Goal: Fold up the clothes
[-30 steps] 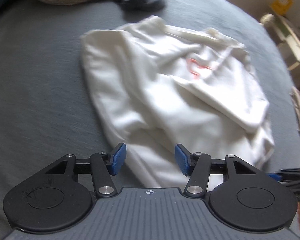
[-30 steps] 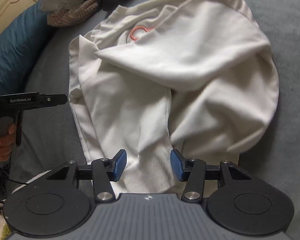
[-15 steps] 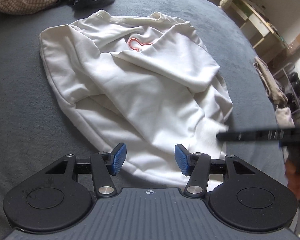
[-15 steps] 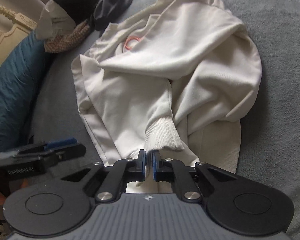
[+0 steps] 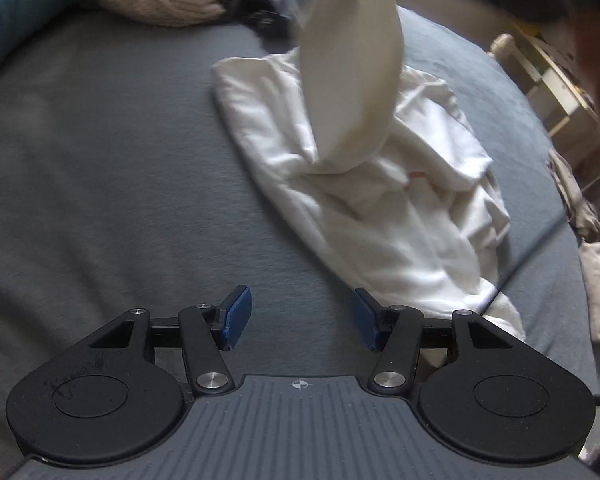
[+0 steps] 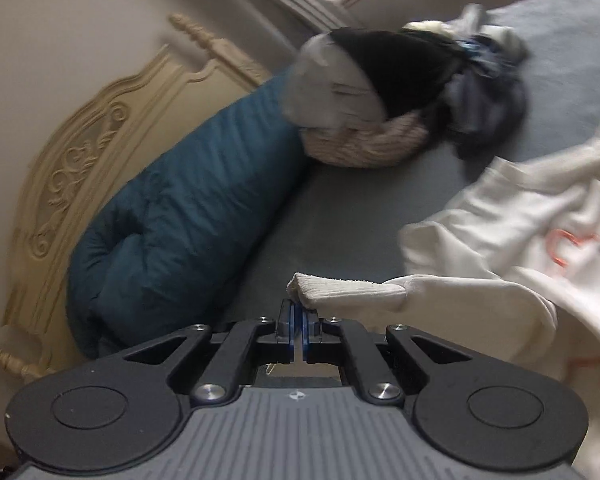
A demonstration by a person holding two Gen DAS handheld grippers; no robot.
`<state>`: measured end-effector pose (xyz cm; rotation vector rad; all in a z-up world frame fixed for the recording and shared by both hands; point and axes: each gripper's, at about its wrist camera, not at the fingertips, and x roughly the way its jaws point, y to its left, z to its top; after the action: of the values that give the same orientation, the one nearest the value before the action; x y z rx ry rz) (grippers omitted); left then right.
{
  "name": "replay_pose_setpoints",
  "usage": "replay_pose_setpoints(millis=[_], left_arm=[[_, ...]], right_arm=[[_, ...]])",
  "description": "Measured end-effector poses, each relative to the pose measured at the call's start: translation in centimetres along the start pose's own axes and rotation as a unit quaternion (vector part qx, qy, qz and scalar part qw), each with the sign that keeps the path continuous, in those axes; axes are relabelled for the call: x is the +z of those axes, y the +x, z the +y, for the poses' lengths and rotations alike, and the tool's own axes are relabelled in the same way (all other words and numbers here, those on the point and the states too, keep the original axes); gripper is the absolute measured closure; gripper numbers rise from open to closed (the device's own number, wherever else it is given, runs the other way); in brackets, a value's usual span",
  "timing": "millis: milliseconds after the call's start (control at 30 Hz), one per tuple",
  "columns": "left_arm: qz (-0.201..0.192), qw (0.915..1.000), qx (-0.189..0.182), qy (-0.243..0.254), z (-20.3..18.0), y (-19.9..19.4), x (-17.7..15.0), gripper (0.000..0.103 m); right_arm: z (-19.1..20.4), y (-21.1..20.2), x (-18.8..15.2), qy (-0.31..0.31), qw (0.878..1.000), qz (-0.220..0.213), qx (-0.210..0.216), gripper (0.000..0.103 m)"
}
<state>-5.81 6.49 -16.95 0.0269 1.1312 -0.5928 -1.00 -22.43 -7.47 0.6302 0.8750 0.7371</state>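
Note:
A cream sweatshirt [image 5: 384,184] with an orange mark lies crumpled on the grey bedspread [image 5: 100,184]. One sleeve [image 5: 352,60] rises off the pile toward the top of the left wrist view. My right gripper [image 6: 299,314] is shut on that sleeve's ribbed cuff [image 6: 340,290], and the sleeve trails right to the sweatshirt body [image 6: 540,216]. My left gripper [image 5: 300,316] hangs open over bare bedspread, just left of the sweatshirt's near edge, with nothing between its blue pads [image 5: 236,316].
A teal puffy duvet [image 6: 180,216] lies along the carved cream headboard [image 6: 100,140]. A heap of knit, black and grey clothes [image 6: 400,92] sits at the far end of the bed. Cream furniture [image 5: 552,80] and more fabric stand beyond the bed's right edge.
My right gripper closed on the sleeve cuff and lifted it up and to the left, turning toward the headboard. My left gripper drifted left, off the sweatshirt onto bare bedspread.

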Motion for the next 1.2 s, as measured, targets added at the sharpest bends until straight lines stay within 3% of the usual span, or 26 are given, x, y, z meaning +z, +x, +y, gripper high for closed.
replay_pose_setpoints(millis=[133,200,233,300,333,467,600,667,733,833,1033,1133,1200], left_arm=[[-0.001,0.9989,0.027,-0.038,3.5,-0.9,-0.1,0.047],[0.003,0.9979,0.038,-0.053,5.1,-1.0,-0.4,0.047],[0.007,0.9974,0.043,-0.057,5.8,-0.9,-0.3,0.047],[0.013,0.9972,0.045,-0.058,6.3,-0.2,0.0,0.047],[0.016,0.9971,0.046,-0.058,6.6,0.1,0.1,0.047],[0.029,0.9972,0.043,-0.054,7.1,1.9,1.1,0.047],[0.028,0.9987,0.026,-0.032,6.2,4.2,2.7,0.047],[0.039,0.9988,0.028,-0.008,4.8,6.1,4.0,0.049],[0.039,0.9985,0.034,0.015,3.1,7.8,5.2,0.049],[0.023,0.9979,0.041,0.045,0.4,9.5,6.9,0.049],[0.026,0.9940,0.070,0.080,-3.3,12.1,8.4,0.050],[0.032,0.9929,0.077,0.085,-3.6,12.7,8.2,0.055],[0.039,0.9914,0.082,0.093,-3.5,13.2,7.7,0.058]], right_arm=[[9.1,7.5,3.8,-0.042,0.990,0.027,0.131,0.099],[12.9,10.1,4.3,-0.065,0.983,0.048,0.162,0.096],[14.2,11.1,4.1,-0.082,0.982,0.058,0.158,0.090],[14.9,12.4,3.2,-0.107,0.980,0.082,0.149,0.060],[14.1,12.3,2.6,-0.109,0.981,0.088,0.135,0.043],[8.3,9.5,1.2,-0.080,0.992,0.086,0.054,0.041],[-0.4,2.4,-0.2,-0.008,0.995,0.045,-0.094,0.041],[-4.0,-0.9,-1.4,0.011,0.982,0.036,-0.187,0.041],[-6.2,-2.7,-2.4,-0.006,0.961,0.045,-0.274,0.043],[-7.8,-3.8,-3.8,-0.058,0.933,0.063,-0.348,0.043],[-5.9,0.1,-5.8,-0.209,0.915,0.095,-0.332,0.044],[-6.3,2.2,-5.7,-0.206,0.930,0.115,-0.281,0.049],[-7.6,3.4,-5.7,-0.192,0.934,0.126,-0.273,0.050]])
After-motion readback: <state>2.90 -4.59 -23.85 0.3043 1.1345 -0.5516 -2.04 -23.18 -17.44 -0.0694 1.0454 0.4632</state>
